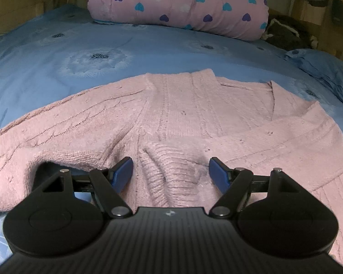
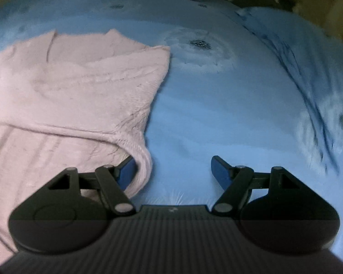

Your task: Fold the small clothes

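Blue bedsheet [image 1: 57, 52] bears pink sweater [image 1: 183, 114]; left tongs [image 1: 171, 173] gape over its cuff; right tongs [image 2: 172, 171] gape beside it.

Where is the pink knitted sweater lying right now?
The pink knitted sweater lies spread on the blue floral bedsheet, nearer than the heart-print pink bedding roll. The left wrist view shows it across the middle; the right wrist view, at left.

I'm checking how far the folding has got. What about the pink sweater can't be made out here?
- Left wrist view: the sweater's near hem, hidden behind the left gripper; its left sleeve end, cut off by the frame edge.
- Right wrist view: knit detail is motion-blurred; the sweater's left part is cut off by the edge.
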Available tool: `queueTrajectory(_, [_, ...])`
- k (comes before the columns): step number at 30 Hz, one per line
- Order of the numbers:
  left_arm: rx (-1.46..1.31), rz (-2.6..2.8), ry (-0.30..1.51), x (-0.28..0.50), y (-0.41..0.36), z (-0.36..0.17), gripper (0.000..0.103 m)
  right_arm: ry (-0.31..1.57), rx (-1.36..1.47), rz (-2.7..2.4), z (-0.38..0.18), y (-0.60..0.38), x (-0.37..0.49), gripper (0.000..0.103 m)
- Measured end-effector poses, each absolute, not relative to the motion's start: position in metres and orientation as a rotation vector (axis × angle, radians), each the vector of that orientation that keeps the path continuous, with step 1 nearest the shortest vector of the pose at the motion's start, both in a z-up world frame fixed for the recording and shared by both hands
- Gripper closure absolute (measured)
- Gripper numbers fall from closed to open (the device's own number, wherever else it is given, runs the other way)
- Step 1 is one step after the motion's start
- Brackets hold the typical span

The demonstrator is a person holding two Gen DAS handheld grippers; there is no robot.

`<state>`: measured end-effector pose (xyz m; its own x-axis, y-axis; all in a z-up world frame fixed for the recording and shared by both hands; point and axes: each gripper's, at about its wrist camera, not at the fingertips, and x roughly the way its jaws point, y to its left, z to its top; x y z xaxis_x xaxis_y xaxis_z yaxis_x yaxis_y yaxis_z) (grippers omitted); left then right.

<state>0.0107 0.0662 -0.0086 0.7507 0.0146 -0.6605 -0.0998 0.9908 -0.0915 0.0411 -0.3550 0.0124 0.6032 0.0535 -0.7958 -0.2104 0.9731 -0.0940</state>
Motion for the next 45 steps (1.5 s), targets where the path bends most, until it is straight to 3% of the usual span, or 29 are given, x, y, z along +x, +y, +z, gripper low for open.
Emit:
queueTrajectory(10, [-0.123,0.082,0.715,0.011,0.064,-0.01,0.025,0.972,-0.041,0.34,0.03,-0.371,-0.042,0.032])
queueTrajectory(14, [-0.106,0.088,0.713,0.011,0.061,-0.013,0.023,1.068,-0.041,0.342,0.009,-0.364,-0.049,0.05])
queueTrajectory(17, [-0.088,0.088,0.71,0.01,0.059,-0.015,0.022,1.068,-0.005,0.367,0.011,-0.355,-0.054,0.09])
queueTrajectory(23, [-0.093,0.084,0.717,0.011,0.061,-0.016,0.018,1.072,-0.06,0.238,0.037,-0.366,-0.077,0.089])
queueTrajectory(27, [-0.086,0.075,0.726,0.013,0.059,-0.017,0.015,1.117,-0.061,0.19,0.022,-0.378,-0.078,0.08])
queueTrajectory(31, [-0.108,0.076,0.724,0.013,0.061,-0.015,0.014,1.112,-0.07,0.194,0.04,-0.379,-0.071,0.065])
queueTrajectory(35, [-0.133,0.086,0.714,0.013,0.062,-0.014,0.015,0.991,-0.105,0.189,0.067,-0.37,-0.05,0.038])
queueTrajectory(39, [-0.164,0.088,0.701,0.011,0.065,-0.012,0.022,0.915,-0.099,0.187,0.072,-0.355,-0.009,0.037])
queueTrajectory(45, [-0.212,0.076,0.694,0.009,0.073,-0.008,0.023,0.854,0.002,0.177,0.044,-0.33,0.064,0.037])
